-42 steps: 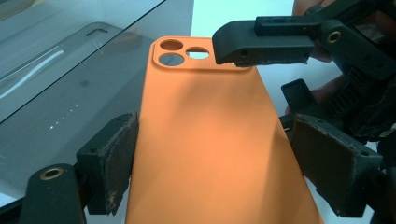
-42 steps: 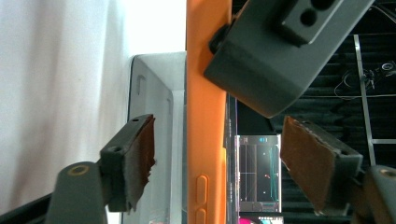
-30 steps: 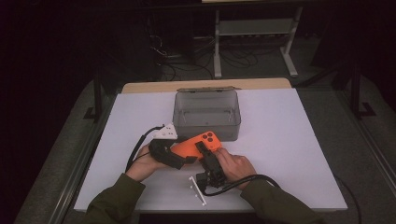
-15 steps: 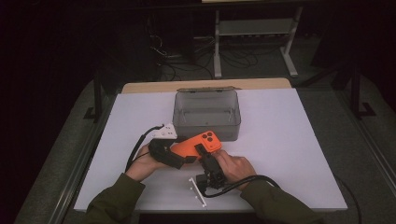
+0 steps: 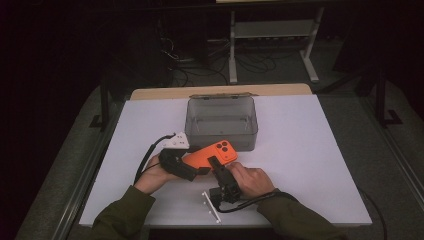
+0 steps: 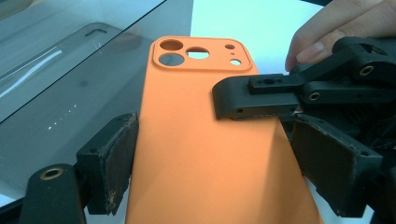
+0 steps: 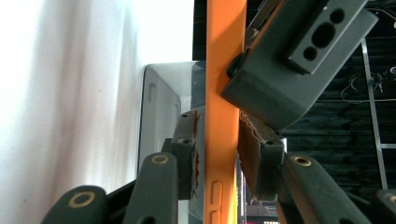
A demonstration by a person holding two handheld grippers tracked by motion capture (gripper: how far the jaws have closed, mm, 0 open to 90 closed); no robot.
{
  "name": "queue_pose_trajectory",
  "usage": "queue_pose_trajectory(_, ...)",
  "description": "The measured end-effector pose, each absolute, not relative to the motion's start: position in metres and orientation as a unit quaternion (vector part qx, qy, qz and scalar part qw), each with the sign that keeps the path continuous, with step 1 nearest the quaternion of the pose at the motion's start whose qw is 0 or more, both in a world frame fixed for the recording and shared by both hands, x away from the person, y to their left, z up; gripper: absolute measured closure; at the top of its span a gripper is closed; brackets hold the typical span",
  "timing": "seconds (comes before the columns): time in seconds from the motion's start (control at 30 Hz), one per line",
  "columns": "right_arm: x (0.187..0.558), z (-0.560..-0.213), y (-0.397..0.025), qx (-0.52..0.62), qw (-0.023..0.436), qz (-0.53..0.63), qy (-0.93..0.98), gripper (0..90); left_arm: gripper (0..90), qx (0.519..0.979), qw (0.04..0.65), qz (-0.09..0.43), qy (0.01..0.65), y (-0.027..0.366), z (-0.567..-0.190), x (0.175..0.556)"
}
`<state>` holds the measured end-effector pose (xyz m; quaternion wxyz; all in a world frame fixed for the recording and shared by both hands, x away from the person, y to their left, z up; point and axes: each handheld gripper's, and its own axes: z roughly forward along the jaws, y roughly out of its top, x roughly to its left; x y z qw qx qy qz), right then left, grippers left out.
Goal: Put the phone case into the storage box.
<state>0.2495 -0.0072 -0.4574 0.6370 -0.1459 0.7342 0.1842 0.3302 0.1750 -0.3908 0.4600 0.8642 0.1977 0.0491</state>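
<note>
High view: we see both the left gripper [image 5: 192, 167] and right gripper [image 5: 216, 165] grasping the orange phone case [image 5: 212, 154] before the grey box [image 5: 221, 123].

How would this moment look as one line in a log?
orange phone case | left gripper: jaws at its sides | right gripper: clamped on edge | grey box behind

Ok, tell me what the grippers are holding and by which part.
Both hold the orange phone case. The left gripper clamps its two long edges near the lower end; the right gripper pinches front and back at one side edge.
</note>
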Motion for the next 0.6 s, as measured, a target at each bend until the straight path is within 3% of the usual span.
queue_pose_trajectory(0.6, 0.2486, -0.4585, -0.008, -0.151, 0.647, 0.182, 0.725, 74.6, 16.7, 0.863, 0.463, 0.045, 0.198, 0.1749, -0.3906, 0.3302)
